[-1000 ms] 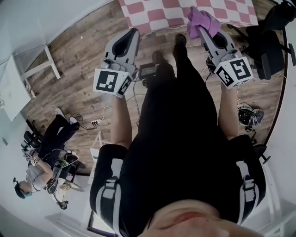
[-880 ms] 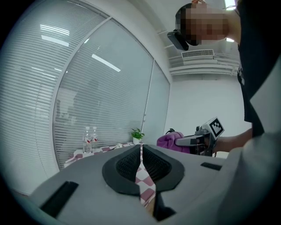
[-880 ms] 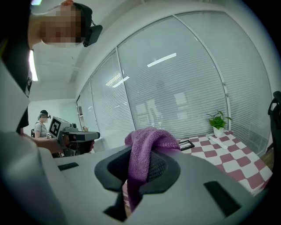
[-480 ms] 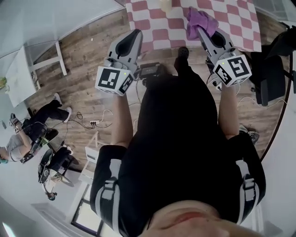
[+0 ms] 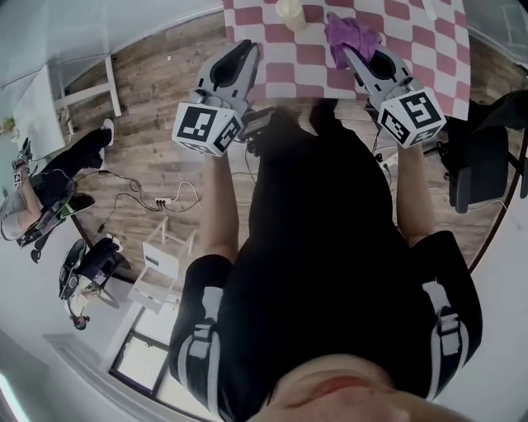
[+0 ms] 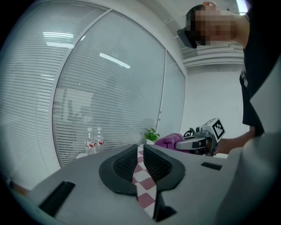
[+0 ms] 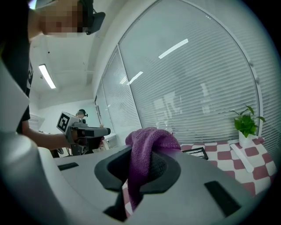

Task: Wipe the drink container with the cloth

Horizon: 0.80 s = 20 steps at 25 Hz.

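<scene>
**Change since a second ago:** the checked table [image 5: 412, 37] fills more of the head view's top. The drink container [image 5: 290, 12], unseen then, now stands on it. Both grippers, then at the near edge, reach further over the table. The seated person [image 5: 37, 194] now lies higher at the view's left.

**Left gripper** [image 5: 246, 49]: jaws pressed together with nothing between them. The tip is over the table, just inside its left edge.

**Right gripper** [image 5: 353, 56]: jaws pinching the purple cloth [image 5: 346, 31], as before. The cloth is bunched above the tips, with a fold hanging down between them.

**Drink container:** pale and upright, farther in on the table than both grippers. It is near the cloth, not touching it, and well apart from the left gripper.

**Edges and room:**
- The table's near edge runs under both grippers.
- Bare checked surface lies between them, up to the container.
- Wooden floor [image 5: 157, 124] is open left of the table.
- A black chair [image 5: 474, 161] stands near the table's right corner.
</scene>
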### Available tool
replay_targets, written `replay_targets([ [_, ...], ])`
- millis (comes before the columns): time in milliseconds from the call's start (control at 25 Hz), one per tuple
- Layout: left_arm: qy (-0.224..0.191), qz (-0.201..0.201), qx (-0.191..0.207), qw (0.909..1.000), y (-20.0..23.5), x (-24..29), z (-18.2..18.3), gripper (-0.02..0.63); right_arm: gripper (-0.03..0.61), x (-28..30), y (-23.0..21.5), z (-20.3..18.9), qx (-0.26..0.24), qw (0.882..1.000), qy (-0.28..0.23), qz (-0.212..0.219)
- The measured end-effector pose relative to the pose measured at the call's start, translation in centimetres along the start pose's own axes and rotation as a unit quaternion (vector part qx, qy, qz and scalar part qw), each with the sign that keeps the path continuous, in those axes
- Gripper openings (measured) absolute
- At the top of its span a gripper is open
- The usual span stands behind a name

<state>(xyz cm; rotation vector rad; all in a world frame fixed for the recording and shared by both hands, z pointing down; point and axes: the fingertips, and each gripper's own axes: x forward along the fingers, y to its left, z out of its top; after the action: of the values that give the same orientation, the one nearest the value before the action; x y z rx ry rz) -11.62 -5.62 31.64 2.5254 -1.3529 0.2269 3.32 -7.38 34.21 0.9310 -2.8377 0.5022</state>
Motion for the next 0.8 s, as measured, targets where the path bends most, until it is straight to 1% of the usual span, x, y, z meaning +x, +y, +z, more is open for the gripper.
replay_targets([
  [160, -0.001, 0.003, -0.021, 0.9998, 0.9, 1.3, -0.8, 0.043, 0.055, 1.4, -0.2, -0.9, 0.005, 1.000, 0.018, 0.018],
  [280, 0.001, 0.003, -0.035, 0.9994, 2.0, 2.3, -1.3, 0.043, 0.055, 2.4, -0.3, -1.0, 0.002, 0.999, 0.025, 0.020],
  [440, 0.021, -0.005, -0.026, 0.9994, 2.7, 3.9, -2.8, 0.046, 0.055, 3.3, -0.5, -1.5, 0.007, 1.000, 0.025, 0.012],
  [520, 0.033, -0.016, -0.023, 0.9991, 2.9, 4.7, -3.6, 0.065, 0.055, 3.8, -0.5, -2.0, 0.011, 0.999, 0.029, 0.009],
  [640, 0.045, -0.031, -0.027, 0.9981, 3.1, 6.0, -4.7, 0.086, 0.055, 4.4, -0.8, -2.9, 0.014, 0.999, 0.039, 0.008],
  [720, 0.050, -0.036, -0.028, 0.9977, 3.2, 6.8, -5.4, 0.098, 0.055, 4.7, -1.0, -3.4, 0.015, 0.999, 0.045, 0.006],
  [800, 0.055, -0.036, -0.026, 0.9975, 3.6, 7.4, -6.3, 0.128, 0.055, 4.9, -1.1, -3.9, 0.016, 0.999, 0.051, 0.004],
])
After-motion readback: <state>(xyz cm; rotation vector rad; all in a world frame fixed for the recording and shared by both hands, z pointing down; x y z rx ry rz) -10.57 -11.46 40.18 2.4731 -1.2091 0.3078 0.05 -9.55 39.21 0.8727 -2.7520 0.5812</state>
